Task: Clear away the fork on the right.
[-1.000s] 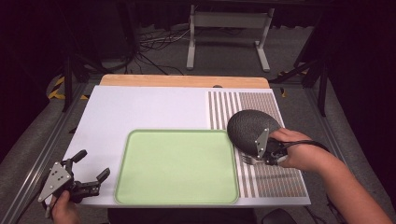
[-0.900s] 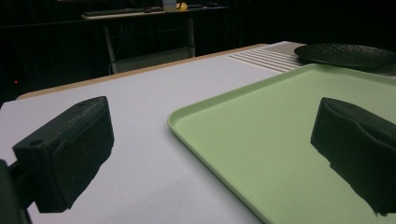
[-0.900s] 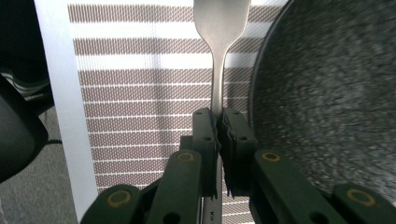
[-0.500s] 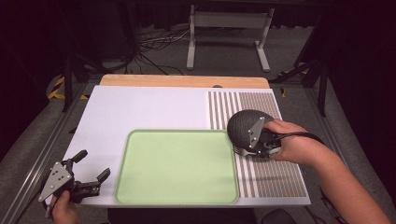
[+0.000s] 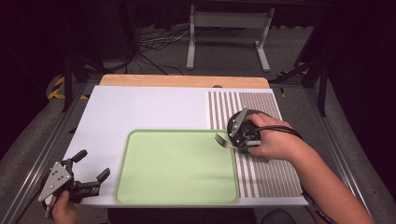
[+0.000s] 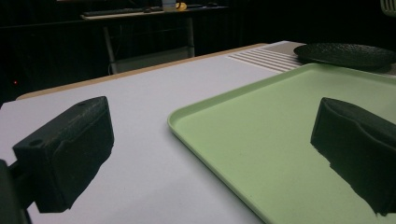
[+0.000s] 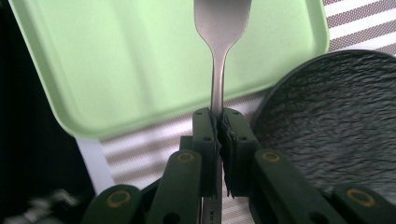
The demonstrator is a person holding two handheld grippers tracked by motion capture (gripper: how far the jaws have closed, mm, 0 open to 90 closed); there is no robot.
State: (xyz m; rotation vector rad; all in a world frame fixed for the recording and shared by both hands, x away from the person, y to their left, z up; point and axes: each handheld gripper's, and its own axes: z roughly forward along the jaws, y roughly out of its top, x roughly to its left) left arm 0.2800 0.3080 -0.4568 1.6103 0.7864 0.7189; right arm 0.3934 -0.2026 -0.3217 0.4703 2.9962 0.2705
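Right tongs (image 7: 218, 122) clenched on the handle of a fork (image 5: 222, 141), tines out past the tray's right rim, over the green tray (image 5: 177, 198) and seemingly clear of its floor. Grip thin and narrow, on the slim neck of the handle alone: likely to pivot or slip between the pads if tilted or bumped, judging by how little metal sits in the clamp. Risk too of tines catching the tray's raised rim on the way down, and of the handle end knocking the black plate (image 7: 336, 121) just right of the tray. Too early a release would probably bounce the fork across the tray or off onto the striped mat (image 5: 266, 172) to the tray's right.

Left tongs (image 5: 88, 176) released, gripping nothing, near the tray's lower left corner above the white desk (image 5: 140, 107).

Tray bare inside. Black plate likewise bare, as far as visible.
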